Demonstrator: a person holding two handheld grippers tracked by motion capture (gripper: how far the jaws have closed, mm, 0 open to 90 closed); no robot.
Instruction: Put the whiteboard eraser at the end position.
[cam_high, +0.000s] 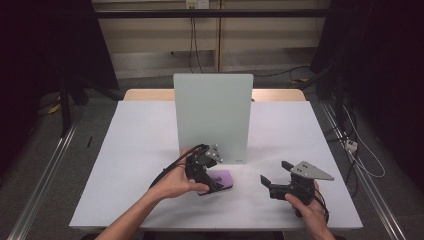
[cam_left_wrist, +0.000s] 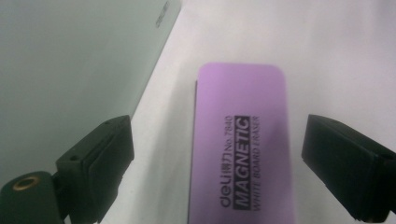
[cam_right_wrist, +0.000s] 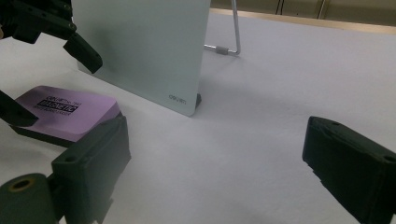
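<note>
A purple magnetic whiteboard eraser lies flat on the white table, just in front of an upright pale green board. My left gripper points down over the eraser and is open. Its jaws stand on either side of the eraser with a gap on each side. My right gripper is held low over the table to the right, open, with nothing between its jaws.
The board stands on a metal wire foot behind it. Bare table lies between the two grippers and along the right side. The table's front edge is close to both hands.
</note>
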